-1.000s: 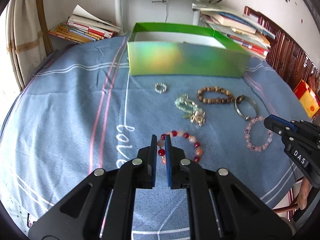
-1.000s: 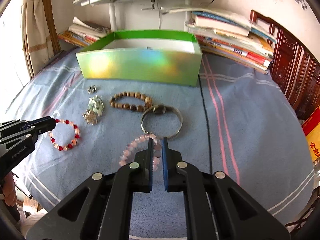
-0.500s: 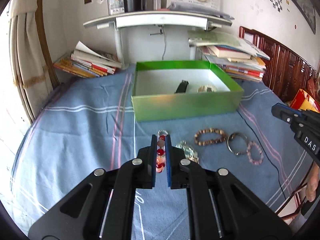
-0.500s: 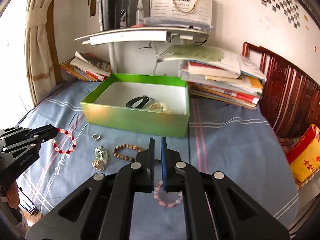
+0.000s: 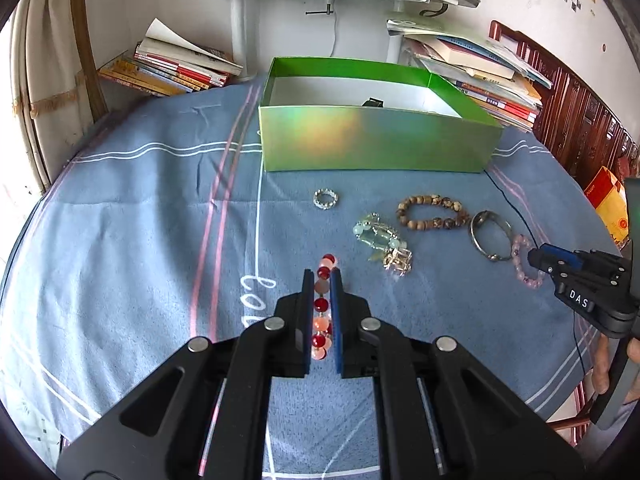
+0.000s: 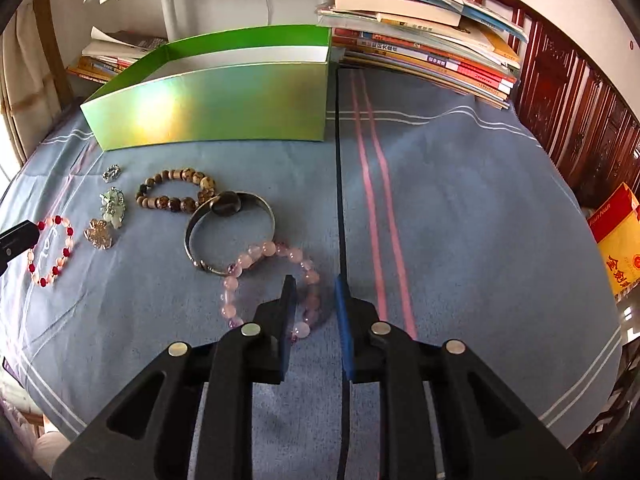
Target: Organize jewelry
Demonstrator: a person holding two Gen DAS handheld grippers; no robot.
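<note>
My left gripper (image 5: 321, 276) is shut on a red and pink bead bracelet (image 5: 322, 306), which stands edge-on between the pads just above the blue cloth. In the right wrist view that red bracelet (image 6: 52, 248) hangs from the left gripper's tip (image 6: 16, 236) at the left edge. My right gripper (image 6: 314, 282) is low over a pale pink bead bracelet (image 6: 272, 250) lying on the cloth. Its jaws are opening, with a few beads between them and the pads off them. The green box (image 5: 376, 140) stands open behind the jewelry.
Loose on the cloth lie a small ring (image 5: 326, 199), a crystal pendant (image 5: 378, 234), a gold brooch (image 5: 397, 260), a wooden bead bracelet (image 5: 432, 212) and a silver bangle (image 5: 490, 236). Book stacks (image 6: 420, 52) flank the box. The table edge (image 6: 580, 392) curves close on the right.
Both grippers rose above the box and have come back down near the cloth. The left still grips the red bracelet. The right's jaws have parted and the pink bracelet lies on the cloth.
</note>
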